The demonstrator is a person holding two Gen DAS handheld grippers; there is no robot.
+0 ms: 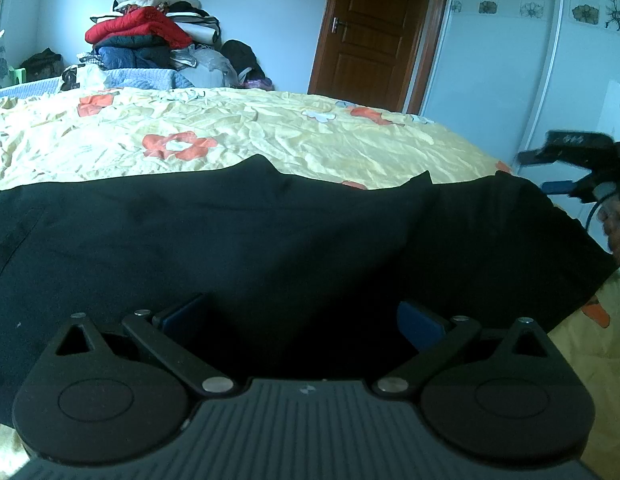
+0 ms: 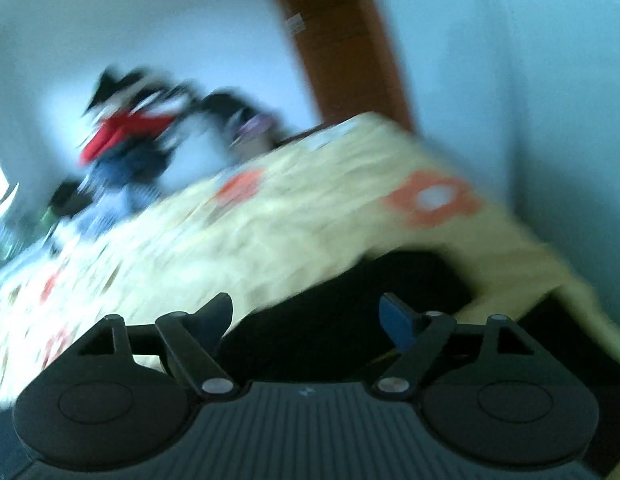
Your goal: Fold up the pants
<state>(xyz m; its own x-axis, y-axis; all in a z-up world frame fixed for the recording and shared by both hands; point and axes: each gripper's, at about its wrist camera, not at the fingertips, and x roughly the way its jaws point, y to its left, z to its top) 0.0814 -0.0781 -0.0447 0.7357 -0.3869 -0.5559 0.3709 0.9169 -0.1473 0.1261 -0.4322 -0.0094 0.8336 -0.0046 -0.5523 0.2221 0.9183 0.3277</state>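
Left gripper (image 1: 304,320) sits nearest in the left wrist view, jaws spread wide, blue pads (image 1: 420,326) apart with only dark cloth showing beyond and below them; released, nothing pinched. Black pants (image 1: 238,240) lie flat across the near part of the bed, spanning almost the whole width of that view, far edge a bit wavy, right end reaching the bed's right edge. Right gripper (image 1: 550,174) shows at the far right of the same view, above and just past the pants' right end, a hand (image 1: 618,228) behind it, partly cut off by the frame. Right wrist view is badly motion-blurred and tilted; right gripper (image 2: 306,316) there has fingers (image 2: 398,322) well apart, released, no cloth between them, dark pants (image 2: 342,312) below and beyond. Yellow bedsheet (image 1: 270,132) with orange and white flowers covers the bed past the pants, wrinkled. Further back, at the bed's far left side, pile of clothes (image 1: 150,36) stacked high, red jacket (image 1: 138,30) near the top, dark items above it. Brown wooden door (image 1: 374,28) stands far right of the pile, metal handle on its left side. White wardrobe panel (image 1: 510,60) with a flower-print band fills the far right.
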